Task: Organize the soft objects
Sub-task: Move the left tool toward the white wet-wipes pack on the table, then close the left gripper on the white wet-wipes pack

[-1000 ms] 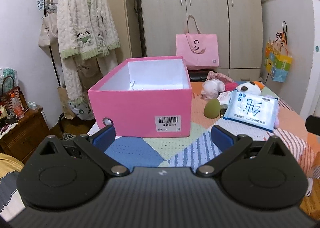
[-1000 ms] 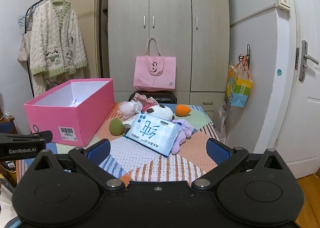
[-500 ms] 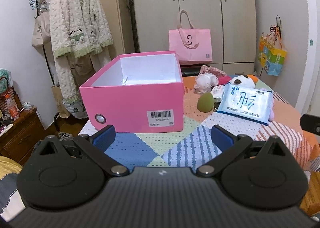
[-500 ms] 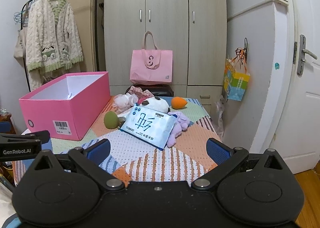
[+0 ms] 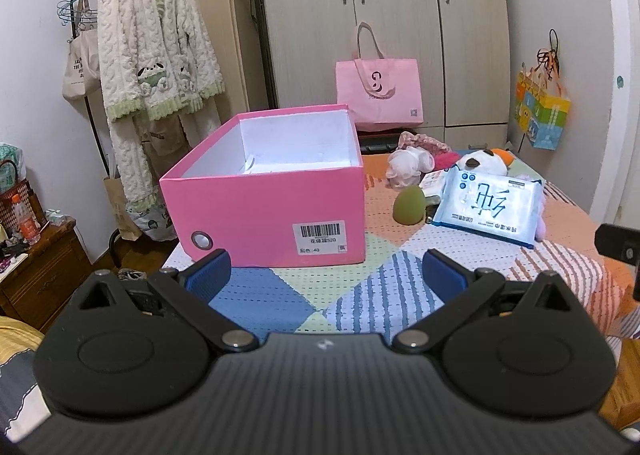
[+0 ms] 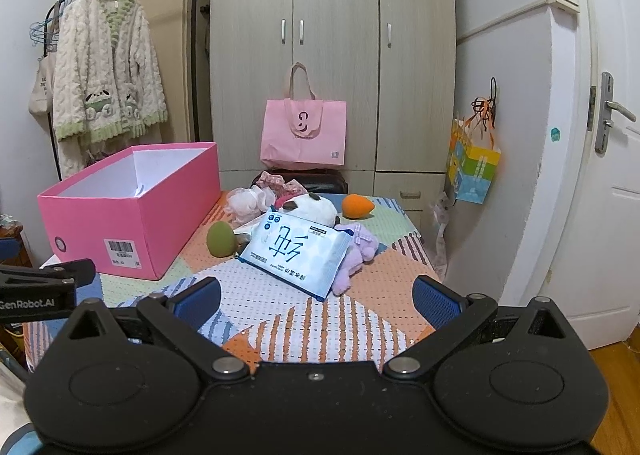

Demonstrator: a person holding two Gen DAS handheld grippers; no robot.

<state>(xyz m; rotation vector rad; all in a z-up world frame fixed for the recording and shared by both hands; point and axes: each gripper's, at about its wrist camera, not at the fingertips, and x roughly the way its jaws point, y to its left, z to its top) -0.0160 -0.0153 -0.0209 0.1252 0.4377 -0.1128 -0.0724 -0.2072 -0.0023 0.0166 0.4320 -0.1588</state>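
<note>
Left wrist view: left gripper (image 5: 326, 271) is held w/ blue-padded fingers (image 5: 208, 269) spread wide, nothing between them, over the patchwork tablecloth (image 5: 280, 307). Pink box (image 5: 272, 211) is seen straight ahead, open-topped, white interior bare as far as can be seen, barcode label on its near face. Soft items are grouped to the right of the box: green sponge egg (image 5: 409, 205) nearest it, blue tissue pack (image 5: 490, 209) just beside the egg, white mesh puff (image 5: 410, 165) behind. A panda plush (image 5: 482, 163) is partly hidden behind the pack.

Right wrist view: right gripper (image 6: 316, 297) is likewise held w/ fingers (image 6: 434, 301) wide apart, empty, above the cloth near the table's front edge. Tissue pack (image 6: 294, 251) lies ahead, tilted, resting on a purple plush (image 6: 358, 251) at its right side and against the panda plush (image 6: 310, 209) behind. Green egg (image 6: 220, 239) sits between pack and pink box (image 6: 132, 223). An orange sponge egg (image 6: 357, 206) lies farther back, apart from the pile. All soft items are outside the box. Part of the left gripper (image 6: 44, 287) is seen at the left edge.

Bkgd: pink tote bag (image 6: 304, 133) stands against the wardrobe (image 6: 332, 55); a fluffy cardigan (image 6: 106, 75) hangs on a rack at left.
</note>
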